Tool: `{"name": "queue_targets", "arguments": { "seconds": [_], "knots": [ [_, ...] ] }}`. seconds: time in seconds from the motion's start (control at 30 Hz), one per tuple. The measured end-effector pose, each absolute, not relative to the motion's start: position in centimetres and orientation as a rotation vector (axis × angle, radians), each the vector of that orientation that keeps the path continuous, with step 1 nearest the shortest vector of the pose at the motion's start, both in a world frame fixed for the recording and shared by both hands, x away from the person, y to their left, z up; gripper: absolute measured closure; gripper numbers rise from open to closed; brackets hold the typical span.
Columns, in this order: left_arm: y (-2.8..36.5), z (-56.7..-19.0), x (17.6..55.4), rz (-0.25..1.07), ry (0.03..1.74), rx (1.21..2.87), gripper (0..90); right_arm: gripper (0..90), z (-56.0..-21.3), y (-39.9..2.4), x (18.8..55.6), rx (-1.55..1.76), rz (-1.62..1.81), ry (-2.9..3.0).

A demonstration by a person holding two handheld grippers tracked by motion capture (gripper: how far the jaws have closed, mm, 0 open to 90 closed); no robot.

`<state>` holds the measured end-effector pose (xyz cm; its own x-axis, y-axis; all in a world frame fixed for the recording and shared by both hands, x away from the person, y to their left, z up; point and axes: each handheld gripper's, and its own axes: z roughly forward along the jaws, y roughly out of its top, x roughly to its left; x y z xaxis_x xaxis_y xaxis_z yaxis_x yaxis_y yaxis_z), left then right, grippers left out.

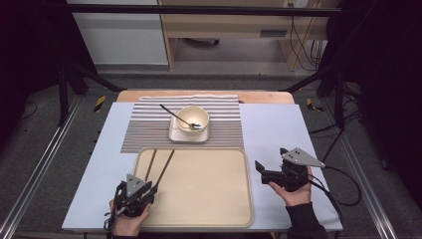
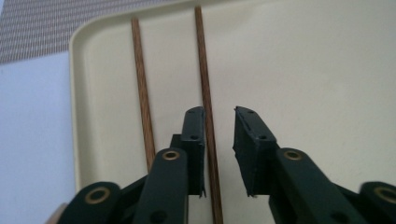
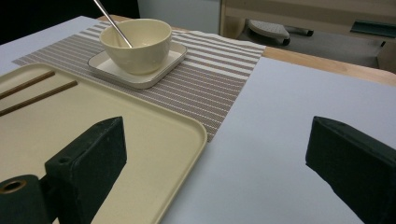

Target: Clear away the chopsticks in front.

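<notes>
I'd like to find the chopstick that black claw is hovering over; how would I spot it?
Find the cream tray nearest the person. Two brown chopsticks lie at its left end. Yours is the right-hand chopstick, running between the left gripper's parted jaws.

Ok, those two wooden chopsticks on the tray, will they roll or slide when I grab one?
The chopsticks look thin, stiff and light, so one should lift easily. They look round, and the tray looks smooth, so a nudge would probably roll or skid them. The left claw stands open around one stick; closing off-centre may push it sideways.
</notes>
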<state>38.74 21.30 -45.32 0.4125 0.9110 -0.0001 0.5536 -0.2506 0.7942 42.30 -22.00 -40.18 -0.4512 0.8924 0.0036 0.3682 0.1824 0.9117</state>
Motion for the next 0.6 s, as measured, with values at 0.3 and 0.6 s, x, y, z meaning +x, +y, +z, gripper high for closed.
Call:
{"name": "queue_targets", "arguments": {
  "seconds": [0.3, 0.6],
  "knots": [
    [20.4, -40.4, 41.6, 0.652, 1.080, 1.987, 43.8, 5.5, -40.2, -22.1, 42.3, 1.181, 1.239, 1.914],
    [20.1, -41.4, 43.5, 0.543, 0.935, 2.081, 56.2, 5.5, -40.1, -22.1, 42.3, 1.182, 1.245, 1.913]
  ]
}}
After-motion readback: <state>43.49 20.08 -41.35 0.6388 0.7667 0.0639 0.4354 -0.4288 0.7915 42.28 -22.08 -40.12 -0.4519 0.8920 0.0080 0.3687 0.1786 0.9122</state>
